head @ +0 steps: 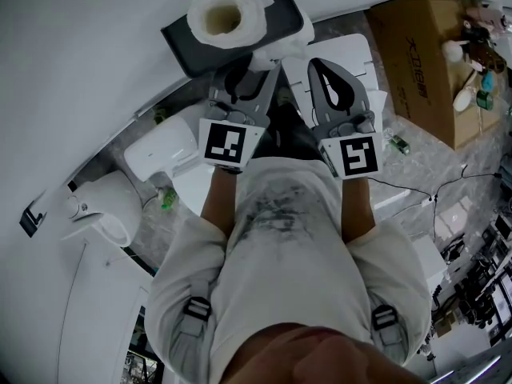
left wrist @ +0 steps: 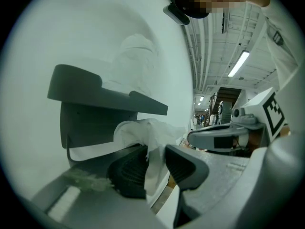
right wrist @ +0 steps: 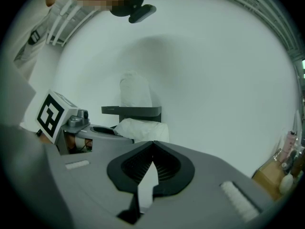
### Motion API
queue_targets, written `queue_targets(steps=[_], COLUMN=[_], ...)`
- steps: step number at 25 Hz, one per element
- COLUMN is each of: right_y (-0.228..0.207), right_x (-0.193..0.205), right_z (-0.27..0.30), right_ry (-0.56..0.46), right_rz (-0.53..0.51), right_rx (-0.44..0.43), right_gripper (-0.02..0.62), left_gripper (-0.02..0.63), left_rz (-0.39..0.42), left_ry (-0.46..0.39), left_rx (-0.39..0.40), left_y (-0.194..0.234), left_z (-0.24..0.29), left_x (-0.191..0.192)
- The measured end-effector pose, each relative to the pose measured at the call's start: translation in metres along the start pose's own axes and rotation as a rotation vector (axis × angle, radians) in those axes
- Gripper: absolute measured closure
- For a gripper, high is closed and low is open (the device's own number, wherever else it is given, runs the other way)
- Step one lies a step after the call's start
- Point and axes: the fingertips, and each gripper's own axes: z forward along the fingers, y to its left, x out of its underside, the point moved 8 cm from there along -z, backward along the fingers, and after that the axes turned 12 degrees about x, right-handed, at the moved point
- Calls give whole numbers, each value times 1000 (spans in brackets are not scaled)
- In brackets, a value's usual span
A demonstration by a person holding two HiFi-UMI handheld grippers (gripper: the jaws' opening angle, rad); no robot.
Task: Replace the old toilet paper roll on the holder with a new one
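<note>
The fingers (left wrist: 128, 173) of the left gripper (left wrist: 156, 162) stood partly apart, clamped on a crumpled fold of white toilet paper (left wrist: 143, 132) that hung down between the pads. This paper ran back to a squashed white wad tucked under the shelf (left wrist: 95, 97) of the dark grey holder (right wrist: 131, 111) on the white wall (right wrist: 214, 70). The right gripper (right wrist: 152, 144) had its fingers pressed together with nothing between them, just beside the left and aimed at the same holder. On top of the shelf, a full toilet paper roll (head: 226, 13) stood on end, long axis upright, core hole facing up.

cardboard box (head: 420, 50): far right | toilet (head: 160, 152), apparently: lower left
</note>
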Motion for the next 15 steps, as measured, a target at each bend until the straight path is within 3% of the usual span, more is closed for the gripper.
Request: queue_targets(steps=[15], right_y=[-23], right_x=[2], right_z=[5], right_ry=[1], right_rz=[16], right_rx=[24], right_gripper=[594], left_gripper=[479], left_rz=[6], left_ry=[22], left_rx=[19], left_y=[-5], left_z=[24], left_x=[-5])
